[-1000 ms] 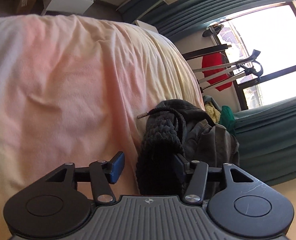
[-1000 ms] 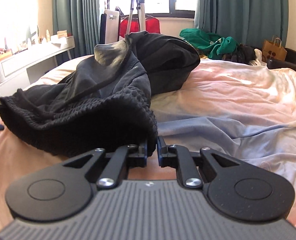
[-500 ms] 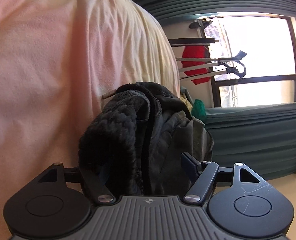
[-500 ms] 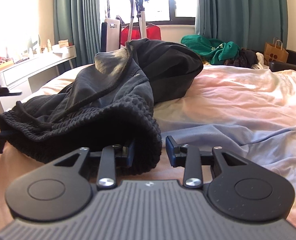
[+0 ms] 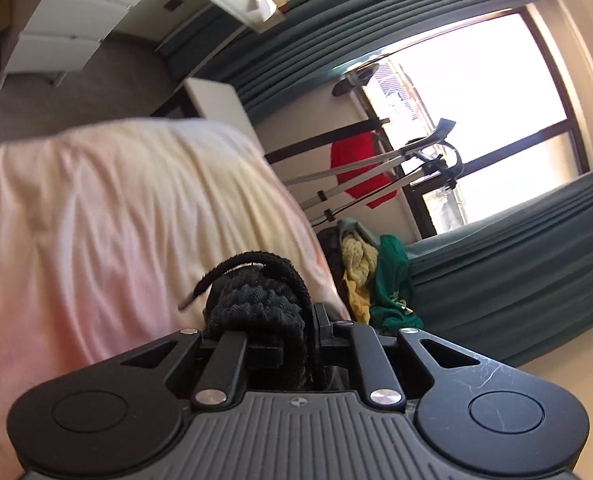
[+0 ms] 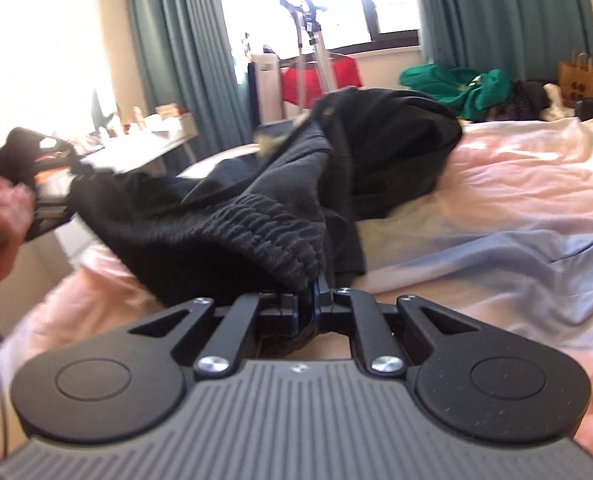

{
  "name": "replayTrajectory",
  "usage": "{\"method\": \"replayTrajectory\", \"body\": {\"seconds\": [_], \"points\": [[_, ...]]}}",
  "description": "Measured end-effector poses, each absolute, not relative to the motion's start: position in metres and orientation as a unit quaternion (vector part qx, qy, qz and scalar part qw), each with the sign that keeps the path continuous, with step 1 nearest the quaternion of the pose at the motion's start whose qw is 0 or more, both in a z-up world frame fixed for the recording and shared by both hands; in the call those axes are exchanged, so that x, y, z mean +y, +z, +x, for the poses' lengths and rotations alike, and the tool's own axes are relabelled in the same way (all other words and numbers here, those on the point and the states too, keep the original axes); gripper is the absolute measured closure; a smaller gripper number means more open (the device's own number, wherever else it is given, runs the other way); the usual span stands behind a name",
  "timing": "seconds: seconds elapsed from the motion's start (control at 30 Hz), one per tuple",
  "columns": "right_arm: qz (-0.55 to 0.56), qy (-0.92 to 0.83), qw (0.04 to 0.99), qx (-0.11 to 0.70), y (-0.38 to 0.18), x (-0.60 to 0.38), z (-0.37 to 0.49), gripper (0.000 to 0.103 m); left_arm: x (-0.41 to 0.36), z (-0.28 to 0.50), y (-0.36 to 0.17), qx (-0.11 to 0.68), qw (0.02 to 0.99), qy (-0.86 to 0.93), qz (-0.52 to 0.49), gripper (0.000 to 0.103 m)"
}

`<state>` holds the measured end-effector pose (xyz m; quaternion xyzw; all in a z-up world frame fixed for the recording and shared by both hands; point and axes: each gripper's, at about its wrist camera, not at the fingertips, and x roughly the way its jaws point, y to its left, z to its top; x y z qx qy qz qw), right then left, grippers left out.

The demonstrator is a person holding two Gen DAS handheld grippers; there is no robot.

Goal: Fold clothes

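A black garment (image 6: 256, 200) with a ribbed waistband and a drawstring lies bunched on the pink bed sheet (image 6: 496, 168). My right gripper (image 6: 310, 300) is closing, and its pads pinch the waistband's near edge. In the left wrist view my left gripper (image 5: 292, 328) is also closing, with a thick roll of the same black garment (image 5: 256, 296) pressed between its fingers and held above the bed sheet (image 5: 116, 220). The right wrist view shows the left gripper (image 6: 36, 184) at the far left in a person's hand (image 6: 0, 216), with the cloth stretched between both grippers.
A light blue cloth (image 6: 496, 256) lies on the bed to the right. Green clothes (image 6: 456, 84) are piled beyond the bed, near a paper bag (image 6: 580, 76). A red cloth (image 6: 320, 76) hangs by the window behind a stand. A white desk (image 6: 152, 136) stands at the left.
Both grippers went from open around the waistband to closed on it. The left gripper rose, taking its end of the garment up off the sheet.
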<state>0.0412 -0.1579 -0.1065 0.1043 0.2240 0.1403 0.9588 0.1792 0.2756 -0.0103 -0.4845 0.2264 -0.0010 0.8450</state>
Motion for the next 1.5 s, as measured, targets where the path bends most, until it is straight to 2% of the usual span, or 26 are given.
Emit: {"method": "replayTrajectory", "body": {"seconds": [0.17,0.27,0.37,0.5,0.6,0.73,0.77,0.8,0.83,0.87,0.9,0.93,0.97,1.0,1.07,1.27,1.5], "points": [[0.152,0.231,0.940,0.200,-0.076,-0.082,0.025,0.093,0.320,0.206,0.074,0.192,0.888,0.003,-0.419,0.091],[0.177,0.291,0.919,0.196,-0.063,-0.019,0.024,0.093,0.347,0.223,0.098,0.191,0.907,0.031,-0.375,0.090],[0.176,0.328,0.906,0.204,-0.070,0.040,0.031,0.093,0.367,0.249,0.078,0.227,0.915,0.070,-0.326,0.088],[0.176,0.326,0.888,0.271,-0.107,0.083,0.055,0.092,0.390,0.263,0.023,0.264,0.904,0.095,-0.322,0.086],[0.167,0.322,0.883,0.298,-0.124,0.091,0.064,0.092,0.404,0.263,-0.010,0.279,0.896,0.104,-0.329,0.081],[0.164,0.327,0.881,0.300,-0.118,0.087,0.066,0.087,0.418,0.251,-0.023,0.289,0.893,0.084,-0.335,0.074],[0.165,0.330,0.879,0.302,-0.116,0.086,0.065,0.081,0.418,0.243,-0.024,0.287,0.894,0.073,-0.337,0.068],[0.166,0.332,0.878,0.303,-0.113,0.085,0.065,0.075,0.417,0.235,-0.024,0.285,0.895,0.064,-0.338,0.052],[0.165,0.334,0.877,0.304,-0.111,0.084,0.063,0.070,0.415,0.225,-0.023,0.286,0.896,0.060,-0.334,0.043],[0.162,0.335,0.877,0.303,-0.109,0.083,0.060,0.061,0.413,0.216,-0.022,0.288,0.898,0.064,-0.327,0.026],[0.160,0.337,0.878,0.301,-0.107,0.082,0.056,0.046,0.410,0.205,-0.021,0.290,0.899,0.070,-0.319,0.019],[0.157,0.339,0.878,0.299,-0.105,0.081,0.052,0.037,0.407,0.194,-0.019,0.292,0.901,0.078,-0.312,0.018],[0.155,0.342,0.878,0.297,-0.104,0.080,0.048,0.020,0.404,0.184,-0.018,0.293,0.903,0.084,-0.304,0.015],[0.150,0.345,0.878,0.294,-0.102,0.079,0.043,0.016,0.402,0.174,-0.017,0.293,0.906,0.087,-0.294,0.012],[0.133,0.355,0.879,0.288,-0.097,0.075,0.031,0.018,0.396,0.155,-0.013,0.292,0.913,0.092,-0.270,0.002],[0.113,0.339,0.896,0.266,-0.070,0.034,0.009,0.018,0.355,0.097,0.013,0.287,0.930,0.078,-0.218,0.001],[0.076,0.261,0.939,0.211,-0.036,-0.062,-0.003,0.018,0.242,0.028,0.049,0.244,0.944,-0.060,-0.215,0.000]]}}
